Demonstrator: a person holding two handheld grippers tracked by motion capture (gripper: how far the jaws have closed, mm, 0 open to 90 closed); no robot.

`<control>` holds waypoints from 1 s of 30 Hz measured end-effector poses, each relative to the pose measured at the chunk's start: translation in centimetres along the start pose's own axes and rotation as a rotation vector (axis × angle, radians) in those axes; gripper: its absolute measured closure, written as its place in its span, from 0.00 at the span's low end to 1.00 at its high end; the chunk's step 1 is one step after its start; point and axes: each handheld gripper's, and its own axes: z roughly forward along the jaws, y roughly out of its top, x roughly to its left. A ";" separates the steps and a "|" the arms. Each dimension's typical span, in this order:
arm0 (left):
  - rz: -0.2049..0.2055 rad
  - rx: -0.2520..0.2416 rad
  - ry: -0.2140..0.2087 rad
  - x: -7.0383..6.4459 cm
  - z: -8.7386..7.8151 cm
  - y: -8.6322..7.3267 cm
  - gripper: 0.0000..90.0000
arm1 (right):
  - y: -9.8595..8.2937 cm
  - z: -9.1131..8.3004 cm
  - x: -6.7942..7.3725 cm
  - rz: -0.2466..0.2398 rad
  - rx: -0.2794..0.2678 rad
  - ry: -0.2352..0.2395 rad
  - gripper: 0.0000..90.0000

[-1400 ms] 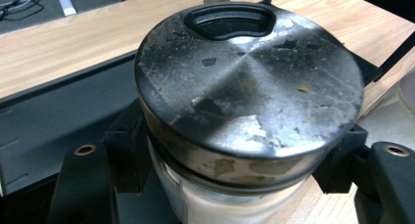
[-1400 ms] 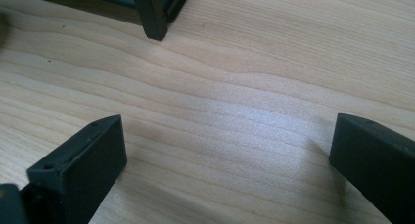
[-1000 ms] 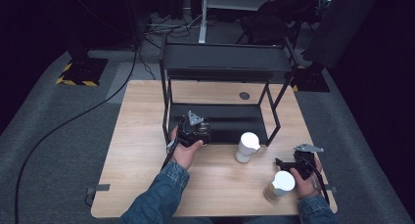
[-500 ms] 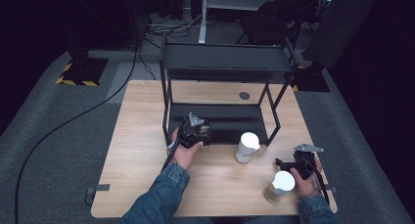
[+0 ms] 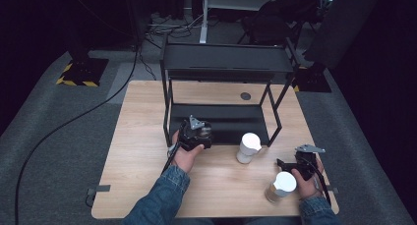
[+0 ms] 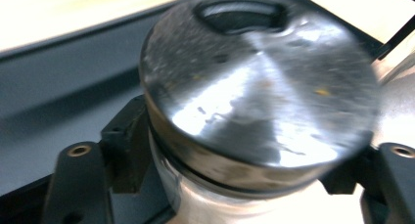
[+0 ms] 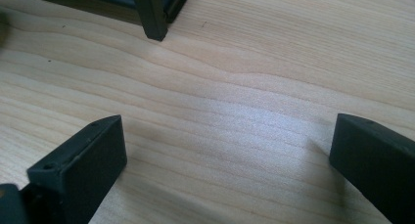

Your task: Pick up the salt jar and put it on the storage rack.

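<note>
My left gripper (image 5: pixel 196 134) is at the front edge of the black rack's lower shelf (image 5: pixel 231 124). It is shut on a clear jar with a shiny metal lid (image 6: pixel 254 82), gripped by its body just under the lid; the same jar (image 5: pixel 205 130) appears in the high view. In the left gripper view the left gripper (image 6: pixel 254 155) has a jaw on either side of the glass. My right gripper (image 5: pixel 291 164) rests low over the table at the front right. In its own view the right gripper (image 7: pixel 225 136) is open over bare wood.
A white cup (image 5: pixel 248 146) stands in front of the rack's right side. A tan cup with a white lid (image 5: pixel 281 186) stands beside the right hand. The two-tier black rack (image 5: pixel 226 63) takes up the table's far half; one rack leg (image 7: pixel 151 16) is ahead of the right gripper.
</note>
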 end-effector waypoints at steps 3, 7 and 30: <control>-0.010 -0.005 0.001 0.0 0.0 -0.1 0.18 | 0.0 0.0 0.0 0.000 0.000 0.000 0.00; 0.005 -0.015 -0.002 -0.3 -0.1 0.0 0.15 | 0.0 0.0 0.0 0.000 0.000 0.000 0.00; 0.065 -0.041 0.004 -0.8 -0.7 0.4 0.33 | 0.0 0.0 0.0 0.000 0.000 0.000 0.00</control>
